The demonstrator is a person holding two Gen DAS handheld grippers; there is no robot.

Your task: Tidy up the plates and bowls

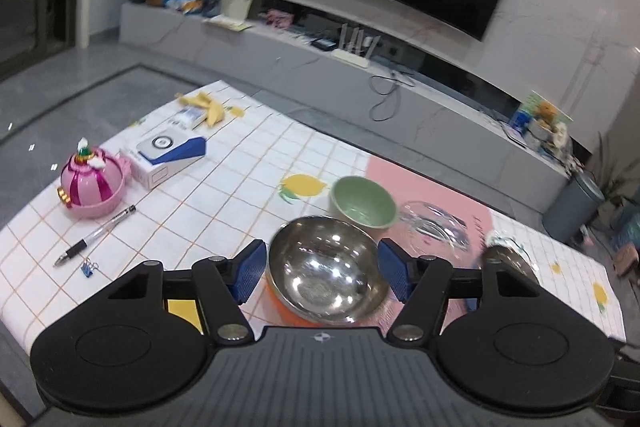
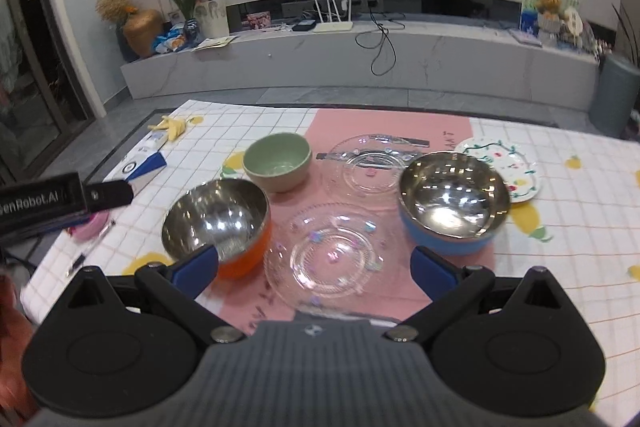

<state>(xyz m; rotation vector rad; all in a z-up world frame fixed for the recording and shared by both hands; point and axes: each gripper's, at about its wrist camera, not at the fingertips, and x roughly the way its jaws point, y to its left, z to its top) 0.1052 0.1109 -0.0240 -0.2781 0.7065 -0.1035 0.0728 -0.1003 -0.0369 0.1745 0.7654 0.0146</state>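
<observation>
Left claw [image 1: 322,271]: jaws spread wide with blue ribbed pads on either side of an orange steel-lined bowl [image 1: 324,269], gripping nothing; whether a pad touches the rim cannot be told. Right claw [image 2: 314,269]: jaws likewise wide apart and empty, above a clear glass plate [image 2: 334,253] near the front edge of the table [image 2: 560,287]. Behind this plate lies a second glass plate [image 2: 366,167]; to its right stands a blue steel-lined bowl [image 2: 454,201], with a white patterned plate [image 2: 516,167] just behind it. A round green bowl [image 2: 278,161] stands behind the orange one. All bowls are empty. The table carries a checked cloth and a pink mat [image 2: 392,125]. Toward the left edge: pink round pot [image 1: 92,185], pen [image 1: 94,237], white box [image 1: 168,157].
</observation>
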